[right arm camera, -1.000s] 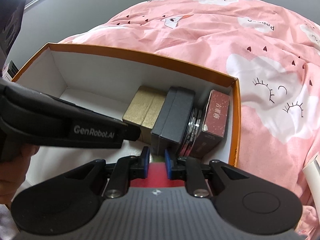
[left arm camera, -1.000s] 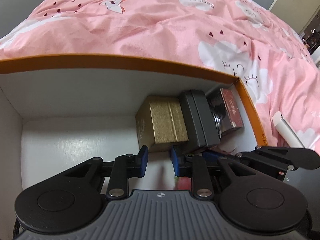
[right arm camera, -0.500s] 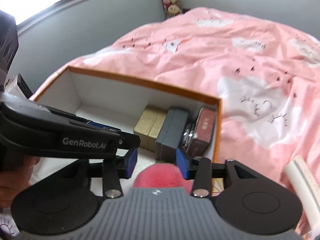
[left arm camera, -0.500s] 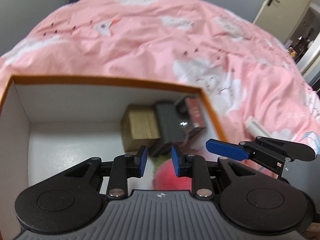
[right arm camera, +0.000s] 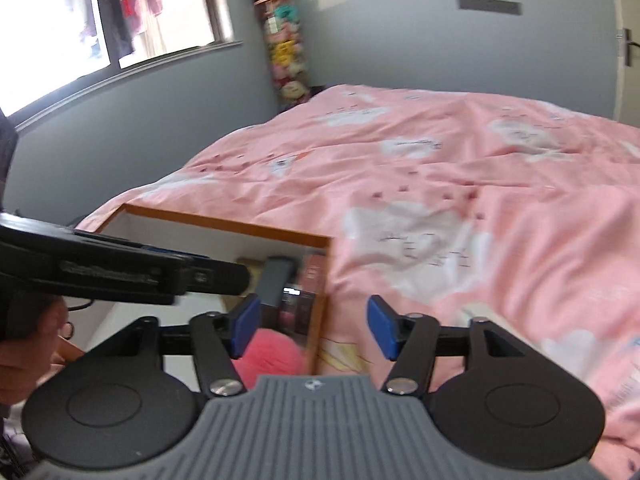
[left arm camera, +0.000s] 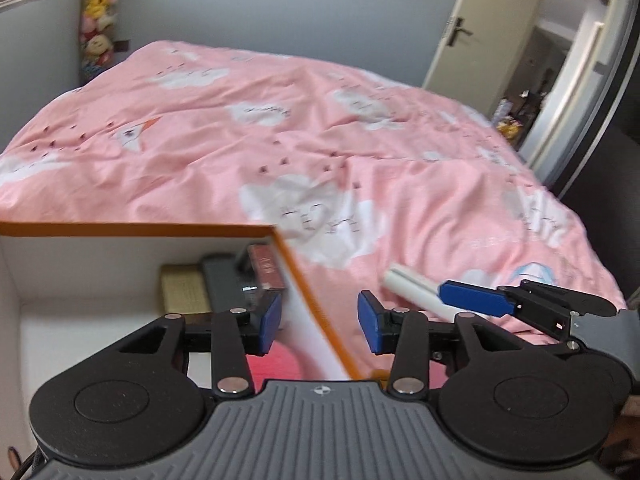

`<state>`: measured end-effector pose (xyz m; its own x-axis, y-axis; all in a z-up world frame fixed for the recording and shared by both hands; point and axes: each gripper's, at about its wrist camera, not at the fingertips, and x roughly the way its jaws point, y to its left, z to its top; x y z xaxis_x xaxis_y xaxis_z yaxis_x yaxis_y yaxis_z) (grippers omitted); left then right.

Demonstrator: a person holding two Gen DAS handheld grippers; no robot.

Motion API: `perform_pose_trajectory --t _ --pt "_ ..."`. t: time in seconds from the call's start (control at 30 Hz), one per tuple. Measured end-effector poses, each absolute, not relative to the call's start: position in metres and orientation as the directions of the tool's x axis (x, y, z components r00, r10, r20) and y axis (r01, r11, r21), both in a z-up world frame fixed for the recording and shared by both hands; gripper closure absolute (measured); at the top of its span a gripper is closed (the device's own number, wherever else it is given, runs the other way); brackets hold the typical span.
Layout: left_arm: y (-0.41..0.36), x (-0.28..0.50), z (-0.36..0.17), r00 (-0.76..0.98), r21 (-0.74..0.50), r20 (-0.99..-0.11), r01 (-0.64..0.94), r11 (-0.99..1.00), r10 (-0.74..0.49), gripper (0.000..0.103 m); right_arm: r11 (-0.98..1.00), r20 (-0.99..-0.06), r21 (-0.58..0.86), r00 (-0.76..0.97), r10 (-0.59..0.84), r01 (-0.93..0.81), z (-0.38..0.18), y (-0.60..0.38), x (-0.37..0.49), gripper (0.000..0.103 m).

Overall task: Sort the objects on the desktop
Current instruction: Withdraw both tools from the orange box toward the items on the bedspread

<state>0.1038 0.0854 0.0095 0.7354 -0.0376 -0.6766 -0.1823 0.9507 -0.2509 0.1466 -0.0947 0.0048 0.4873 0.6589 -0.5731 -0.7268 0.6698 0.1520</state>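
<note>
My left tongs [left arm camera: 319,328] and right tongs [right arm camera: 313,327] are both opening, nothing between their blue pads. The fuzzy pink-red ball [right arm camera: 267,354] lies inside the orange-rimmed white cardboard box [left arm camera: 132,229] on the pink cloud-print bed [left arm camera: 320,152], near the gold box [left arm camera: 184,290], dark grey case [left arm camera: 222,276] and maroon box [left arm camera: 266,268]. A white tube [left arm camera: 412,290] lies outside on the bed.

My way over the pink quilt [left arm camera: 360,152] is open; the box's orange wall [left arm camera: 308,292] and the packed boxes [left arm camera: 224,284] in its far corner block me.
</note>
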Motion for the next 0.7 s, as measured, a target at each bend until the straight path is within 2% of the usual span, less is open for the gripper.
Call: perform_pose_trajectory --t 0.07,0.17,0.3,0.33,0.47,0.6,0.7 --pt "0.076 0.104 0.012 0.739 -0.248 -0.671 -0.145 0.958 -0.062 0.054 0.707 -0.574 0.134 0.527 0.627 -0.695 0.005 -0.112 0.149 0.03" --pt "0.057 0.108 0.013 0.739 -0.232 -0.667 -0.087 0.969 -0.093 0.054 0.786 -0.597 0.097 0.597 0.537 -0.61 0.001 -0.141 0.155 0.03" --pt "0.032 0.119 0.011 0.726 -0.223 -0.671 -0.006 0.975 -0.149 0.053 0.86 -0.648 0.082 0.629 0.43 -0.503 -0.015 -0.176 0.168 0.035" --pt "0.026 0.123 0.009 0.718 -0.217 -0.678 0.009 0.976 -0.158 0.053 0.868 -0.658 0.085 0.627 0.418 -0.489 -0.019 -0.183 0.17 0.039" --pt "0.007 0.138 -0.005 0.672 -0.195 -0.719 0.052 0.979 -0.179 0.053 0.88 -0.693 0.101 0.602 0.397 -0.464 -0.036 -0.197 0.176 0.047" --pt "-0.013 0.15 -0.023 0.608 -0.156 -0.766 0.138 0.978 -0.208 0.053 0.875 -0.724 0.127 0.559 0.404 -0.468 -0.051 -0.201 0.181 0.049" --pt "-0.024 0.158 -0.039 0.554 -0.104 -0.812 0.178 0.979 -0.186 0.051 0.865 -0.744 0.149 0.522 0.417 -0.478 -0.061 -0.202 0.183 0.051"
